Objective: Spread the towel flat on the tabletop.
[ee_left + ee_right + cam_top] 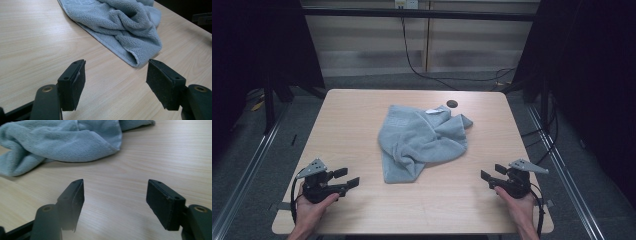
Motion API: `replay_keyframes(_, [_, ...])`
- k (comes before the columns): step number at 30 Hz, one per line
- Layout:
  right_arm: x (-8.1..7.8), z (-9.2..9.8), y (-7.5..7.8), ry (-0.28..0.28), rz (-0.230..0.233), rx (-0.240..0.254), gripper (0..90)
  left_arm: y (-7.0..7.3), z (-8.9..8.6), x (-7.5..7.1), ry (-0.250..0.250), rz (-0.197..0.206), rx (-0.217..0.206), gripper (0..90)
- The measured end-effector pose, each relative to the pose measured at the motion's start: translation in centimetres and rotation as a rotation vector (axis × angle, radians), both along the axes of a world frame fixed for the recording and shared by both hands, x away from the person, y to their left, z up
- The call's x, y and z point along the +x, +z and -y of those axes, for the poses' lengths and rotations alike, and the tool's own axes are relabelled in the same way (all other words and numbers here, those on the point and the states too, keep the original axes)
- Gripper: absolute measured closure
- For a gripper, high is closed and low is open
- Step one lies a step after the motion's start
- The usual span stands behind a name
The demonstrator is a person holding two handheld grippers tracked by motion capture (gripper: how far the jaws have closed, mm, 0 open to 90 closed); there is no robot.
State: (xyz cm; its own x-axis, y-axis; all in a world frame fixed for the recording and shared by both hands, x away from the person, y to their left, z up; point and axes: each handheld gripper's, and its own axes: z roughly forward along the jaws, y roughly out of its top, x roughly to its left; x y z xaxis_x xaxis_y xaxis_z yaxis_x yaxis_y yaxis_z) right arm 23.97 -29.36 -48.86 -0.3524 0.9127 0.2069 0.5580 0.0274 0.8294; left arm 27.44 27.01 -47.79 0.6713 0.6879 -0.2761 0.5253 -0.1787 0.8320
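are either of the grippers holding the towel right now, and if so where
No, nothing is held. The left gripper and right gripper both rest open near the table's front corners, apart from the crumpled grey towel lying mid-table.

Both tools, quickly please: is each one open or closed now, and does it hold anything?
Left tool: open, holding nothing; the grey towel lies ahead of it, untouched.
Right tool: open, holding nothing.
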Motion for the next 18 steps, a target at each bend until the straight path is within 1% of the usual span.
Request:
replay_keyframes(1, [0.0, 0.0, 0.0, 0.0, 0.0, 0.0, 32.1, 0.0, 0.0, 0.0, 0.0, 0.0, 0.0, 31.7])
replay_keyframes(2, [0.0, -0.2, 0.1, 0.034, 0.008, 0.021, 32.1, 0.0, 0.0, 0.0, 0.001, -0.004, -0.003, 31.6])
replay_keyframes(3, [0.0, -0.2, 0.1, 0.034, 0.008, 0.021, 32.1, 0.0, -0.1, 0.1, 0.008, -0.004, -0.007, 31.6])
replay_keyframes(4, [-0.1, -0.6, 0.1, 0.052, 0.007, 0.032, 32.1, -0.1, -0.2, 0.2, 0.02, -0.01, -0.01, 31.4])
replay_keyframes(5, [-0.1, -0.8, 0.1, 0.06, 0.001, 0.038, 32.1, -0.1, -0.2, 0.2, 0.02, -0.01, -0.01, 31.2])
replay_keyframes(6, [-0.1, -0.9, 0.2, 0.071, -0.006, 0.041, 32.0, -0.1, -0.4, 0.3, 0.027, -0.019, -0.023, 31.2])
replay_keyframes(7, [0.0, -1.1, 0.2, 0.078, -0.011, 0.046, 31.9, -0.1, -0.4, 0.4, 0.028, -0.018, -0.022, 31.2])
replay_keyframes(10, [0.0, -1.6, 0.2, 0.105, -0.018, 0.031, 31.3, -0.1, -0.2, 0.4, 0.018, -0.017, -0.02, 31.2])
replay_keyframes(12, [0.0, -1.7, 0.2, 0.108, -0.023, 0.025, 31.3, -0.1, -0.1, 0.4, 0.01, -0.017, -0.017, 31.2])
replay_keyframes(13, [-0.1, -1.8, 0.4, 0.106, -0.014, 0.02, 31.3, -0.1, 0.1, 0.4, -0.004, -0.013, -0.005, 31.2])
replay_keyframes(14, [-0.1, -1.8, 0.4, 0.11, -0.011, 0.021, 31.2, -0.1, 0.2, 0.4, -0.009, -0.013, -0.003, 31.2])
replay_keyframes(16, [0.0, -1.9, 0.6, 0.114, -0.016, 0.009, 31.3, -0.2, 0.4, 0.4, -0.015, -0.013, 0.005, 31.1])
replay_keyframes(18, [0.3, -1.9, 0.7, 0.138, -0.028, 0.018, 33.9, -0.2, 0.5, 0.4, -0.018, -0.013, 0.012, 31.3])
